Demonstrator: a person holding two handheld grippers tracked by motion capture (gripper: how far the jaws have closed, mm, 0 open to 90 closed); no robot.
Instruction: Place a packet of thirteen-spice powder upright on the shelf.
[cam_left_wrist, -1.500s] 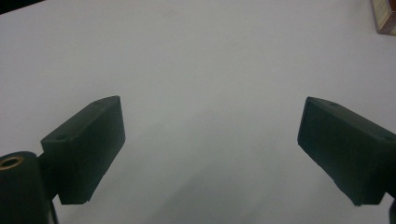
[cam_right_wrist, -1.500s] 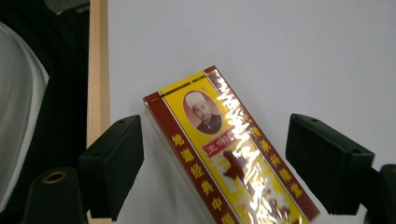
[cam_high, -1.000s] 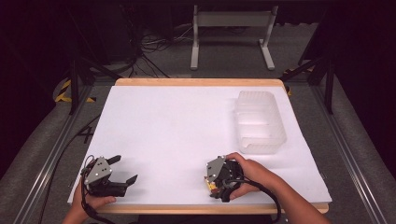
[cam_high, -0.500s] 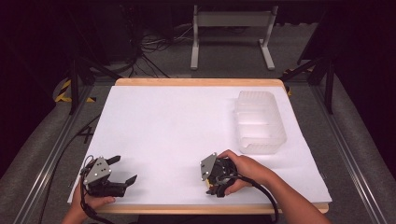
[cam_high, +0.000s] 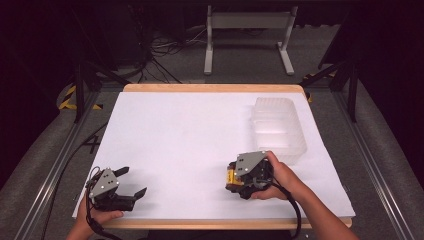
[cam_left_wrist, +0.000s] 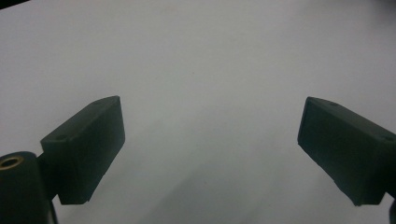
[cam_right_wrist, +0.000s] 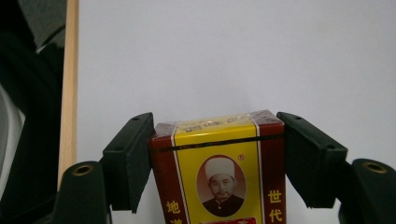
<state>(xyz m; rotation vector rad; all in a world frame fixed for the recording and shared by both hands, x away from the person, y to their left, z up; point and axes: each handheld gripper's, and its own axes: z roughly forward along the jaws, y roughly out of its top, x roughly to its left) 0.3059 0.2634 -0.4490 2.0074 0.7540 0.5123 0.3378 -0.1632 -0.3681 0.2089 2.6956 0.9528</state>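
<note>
1. Right gripper view: my right claw (cam_right_wrist: 217, 161) has just been closing and now grips a small red-and-yellow box (cam_right_wrist: 219, 170), pads flat on its two narrow sides.
2. High view: the box (cam_high: 231, 177) sits in the claw near the front edge of the white surface (cam_high: 190, 140); the clear divided tray (cam_high: 277, 130) stands just beyond the hand.
3. Handling guess: light carton with a glossy wrap, so probably slippery and easy to dent. I'd keep the squeeze moderate and the hold on the side faces, low near the middle.
4. Left gripper view: left claw (cam_left_wrist: 210, 149) is wide apart with nothing between the pads, parked over bare white surface.
</note>
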